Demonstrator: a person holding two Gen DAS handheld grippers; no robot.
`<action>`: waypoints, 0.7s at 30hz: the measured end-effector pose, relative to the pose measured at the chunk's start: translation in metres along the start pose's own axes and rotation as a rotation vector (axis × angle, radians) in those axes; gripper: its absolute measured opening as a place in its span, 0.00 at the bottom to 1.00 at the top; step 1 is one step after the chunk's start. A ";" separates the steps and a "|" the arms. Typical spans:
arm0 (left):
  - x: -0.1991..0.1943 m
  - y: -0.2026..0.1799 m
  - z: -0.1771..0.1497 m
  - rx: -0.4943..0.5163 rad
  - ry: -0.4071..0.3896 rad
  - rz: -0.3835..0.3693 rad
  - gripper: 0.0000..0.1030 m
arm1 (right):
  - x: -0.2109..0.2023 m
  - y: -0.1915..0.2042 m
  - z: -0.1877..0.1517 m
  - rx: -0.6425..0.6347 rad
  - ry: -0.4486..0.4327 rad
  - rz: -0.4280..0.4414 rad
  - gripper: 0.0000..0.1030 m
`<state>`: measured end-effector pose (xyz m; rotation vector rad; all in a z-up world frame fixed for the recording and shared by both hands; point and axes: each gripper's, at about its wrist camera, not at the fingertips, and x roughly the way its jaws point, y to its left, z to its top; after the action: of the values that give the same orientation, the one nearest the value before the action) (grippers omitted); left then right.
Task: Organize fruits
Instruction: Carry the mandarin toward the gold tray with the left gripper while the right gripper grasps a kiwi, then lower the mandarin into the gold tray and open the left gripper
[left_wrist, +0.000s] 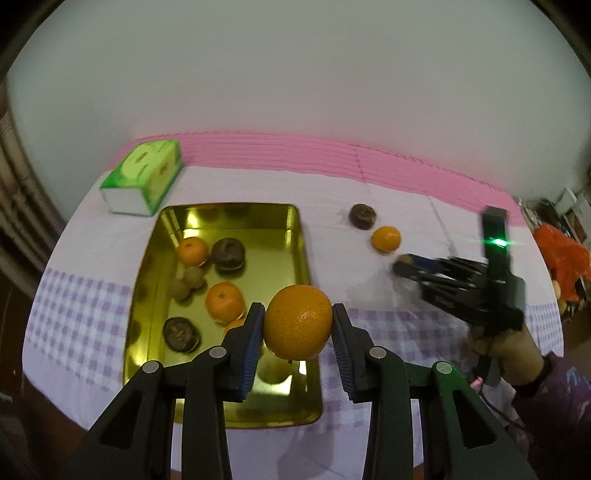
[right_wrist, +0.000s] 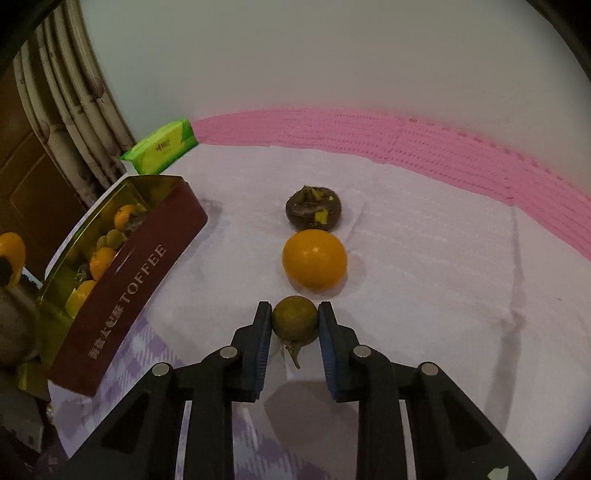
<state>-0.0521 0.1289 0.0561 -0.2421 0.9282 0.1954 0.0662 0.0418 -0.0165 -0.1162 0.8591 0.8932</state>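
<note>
your left gripper (left_wrist: 298, 325) points steeply down with its blue-padded jaws part open and clamped on both sides of a tangerine (left_wrist: 298, 322), held in the air. your right gripper (right_wrist: 294, 320) angles down, jaws narrow and pressed on a small brown-green fruit (right_wrist: 294, 322). your right hand (left_wrist: 511, 349) wraps its handle, purple sleeve (left_wrist: 554, 398) behind.

Cloth-covered table (left_wrist: 258, 184) with fruit and tin

Ahead of the right jaws lie an orange (right_wrist: 314, 258) and a dark fruit (right_wrist: 314, 208); tin (right_wrist: 122, 295) left, green tissue pack (right_wrist: 162, 147) beyond.
</note>
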 end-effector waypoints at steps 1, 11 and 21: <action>-0.002 0.003 -0.002 -0.009 -0.005 0.010 0.36 | -0.007 -0.002 -0.004 0.006 -0.011 -0.008 0.23; -0.002 0.035 -0.025 -0.101 -0.008 0.060 0.36 | -0.050 -0.054 -0.051 0.111 -0.045 -0.189 0.23; 0.014 0.027 -0.002 -0.029 -0.016 0.066 0.36 | -0.052 -0.062 -0.054 0.126 -0.057 -0.230 0.23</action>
<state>-0.0531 0.1552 0.0401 -0.2366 0.9186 0.2713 0.0613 -0.0544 -0.0316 -0.0771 0.8279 0.6233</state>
